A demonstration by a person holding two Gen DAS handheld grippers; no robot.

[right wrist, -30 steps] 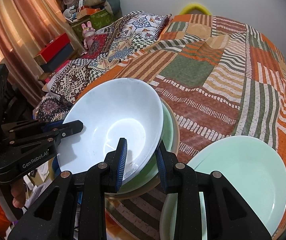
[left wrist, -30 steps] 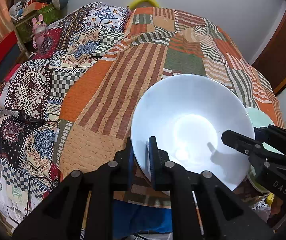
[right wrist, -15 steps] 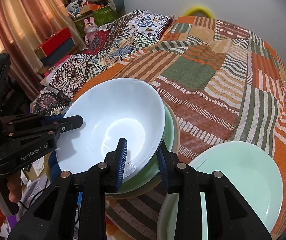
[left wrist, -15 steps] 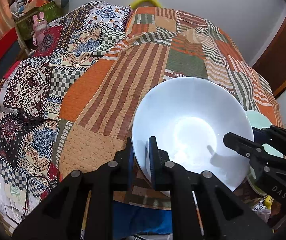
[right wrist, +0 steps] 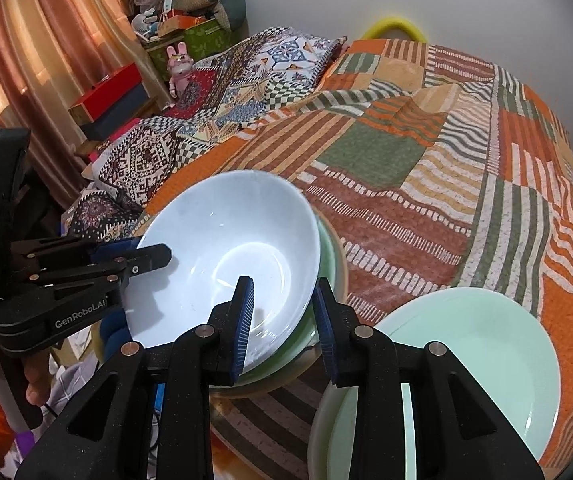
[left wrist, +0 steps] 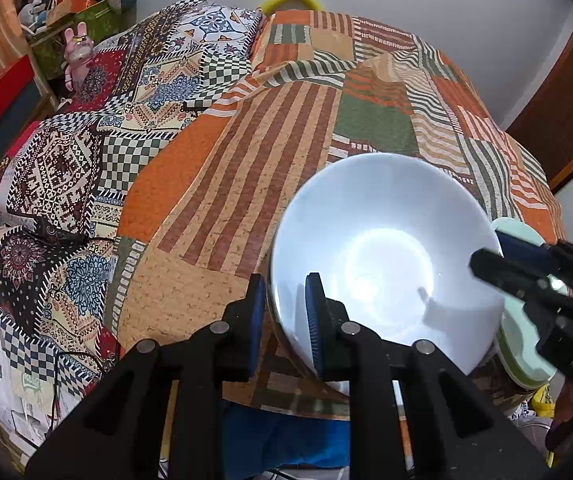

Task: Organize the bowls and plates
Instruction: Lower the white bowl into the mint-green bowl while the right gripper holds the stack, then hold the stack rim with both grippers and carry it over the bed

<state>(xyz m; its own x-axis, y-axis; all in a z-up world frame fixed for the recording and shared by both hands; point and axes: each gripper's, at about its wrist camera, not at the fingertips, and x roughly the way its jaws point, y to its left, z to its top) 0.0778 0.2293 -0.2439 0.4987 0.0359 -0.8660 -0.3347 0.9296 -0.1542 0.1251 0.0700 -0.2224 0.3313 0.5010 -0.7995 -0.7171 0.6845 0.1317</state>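
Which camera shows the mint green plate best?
The right wrist view: the mint green plate lies almost fully visible at lower right. The left wrist view shows only its edge behind the white bowl.

Both wrist views: downward, close, shared bowl

— What does the white bowl look like?
— Glossy, wide and deep, empty, with a bright glare in its round bottom. It sits tilted on top of a stack near the front edge of the bed.
— What is under it?
— A pale green bowl, nested right beneath, and under that a beige rim, too hidden to tell more.
— Anything else?
— A mint green plate, shallow and empty, lies just to the right of the stack, seemingly on another pale dish.
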